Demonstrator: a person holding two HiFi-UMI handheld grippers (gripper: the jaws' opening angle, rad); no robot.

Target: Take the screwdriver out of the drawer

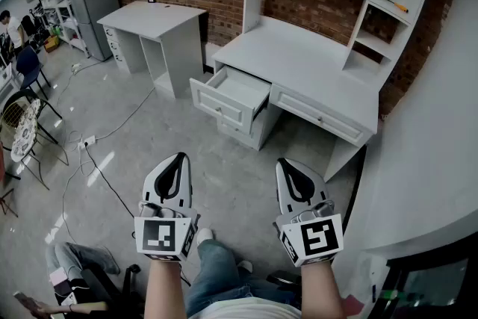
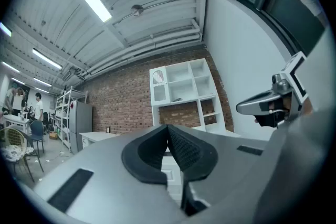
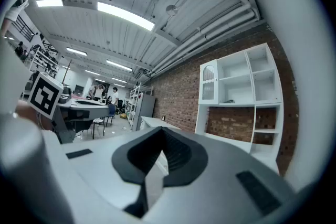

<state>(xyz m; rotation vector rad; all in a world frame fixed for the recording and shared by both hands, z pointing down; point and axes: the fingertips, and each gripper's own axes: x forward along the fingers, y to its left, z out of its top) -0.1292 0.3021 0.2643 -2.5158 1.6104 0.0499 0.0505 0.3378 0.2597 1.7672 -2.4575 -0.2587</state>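
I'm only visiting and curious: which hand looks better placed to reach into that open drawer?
Left, narrowly. The open drawer sits at the left end of the desk and pulls out toward the left gripper; the right gripper faces the closed drawer. Both are shut, empty and well short of it.

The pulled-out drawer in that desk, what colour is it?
The drawer is plain white, seen best in the head view.

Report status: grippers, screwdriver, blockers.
Both shut, empty: left gripper, right gripper, well short of the desk. Open drawer: no screwdriver visible inside from the head view. Nothing between grippers and drawer.
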